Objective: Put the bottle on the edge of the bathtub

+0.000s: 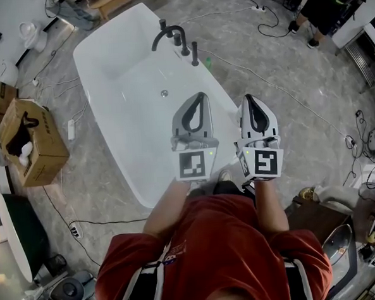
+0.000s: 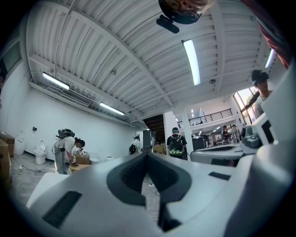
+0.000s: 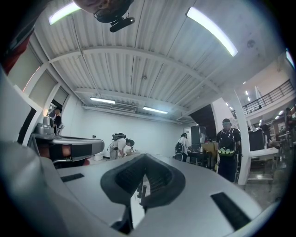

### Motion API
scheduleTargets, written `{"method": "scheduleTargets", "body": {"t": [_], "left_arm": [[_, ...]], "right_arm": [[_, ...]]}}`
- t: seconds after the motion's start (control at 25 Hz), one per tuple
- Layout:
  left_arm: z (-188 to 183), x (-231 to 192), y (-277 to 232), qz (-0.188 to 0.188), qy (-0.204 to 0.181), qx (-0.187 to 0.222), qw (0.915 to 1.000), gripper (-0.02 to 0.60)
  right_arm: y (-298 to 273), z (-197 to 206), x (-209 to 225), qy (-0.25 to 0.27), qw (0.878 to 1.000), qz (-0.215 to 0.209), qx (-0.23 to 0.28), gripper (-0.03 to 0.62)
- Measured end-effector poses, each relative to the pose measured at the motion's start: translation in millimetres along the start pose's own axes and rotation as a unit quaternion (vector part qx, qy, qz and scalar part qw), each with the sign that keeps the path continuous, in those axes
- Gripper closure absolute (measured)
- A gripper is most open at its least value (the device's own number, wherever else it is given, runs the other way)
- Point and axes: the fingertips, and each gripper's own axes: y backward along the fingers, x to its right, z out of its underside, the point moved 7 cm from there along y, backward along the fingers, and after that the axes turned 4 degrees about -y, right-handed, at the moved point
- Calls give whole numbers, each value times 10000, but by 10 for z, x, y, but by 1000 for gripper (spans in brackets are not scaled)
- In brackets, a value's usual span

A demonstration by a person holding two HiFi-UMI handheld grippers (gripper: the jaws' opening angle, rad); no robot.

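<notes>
A white bathtub (image 1: 116,68) lies ahead of me on the grey floor, with a black faucet (image 1: 171,36) on its right rim. A small green thing (image 1: 207,62), possibly the bottle, stands just right of the faucet; I cannot tell whether it rests on the rim or the floor. My left gripper (image 1: 201,95) hovers above the tub's near end, shut with nothing in it. Beside it my right gripper (image 1: 248,98) is also shut and empty. Both point roughly level: left gripper (image 2: 147,156), right gripper (image 3: 144,157).
An open cardboard box (image 1: 31,140) sits left of the tub, and cables (image 1: 279,90) trail across the floor on both sides. A person (image 1: 321,5) stands at the far right. Clutter lies at the bottom right. Several people (image 2: 67,148) work in the hall beyond.
</notes>
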Motion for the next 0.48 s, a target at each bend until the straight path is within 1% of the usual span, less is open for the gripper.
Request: {"method": "scheduleTargets", "body": {"t": [0.28,0.48], "left_arm": [[-1,105,-44,60,37,-21,10000,565],[-14,97,-49,59,96,8,9999,565]], "right_arm": [[30,-10,106,7,10000,70,0,582],[35,-23,106,27,10000,82,-14,582]]}}
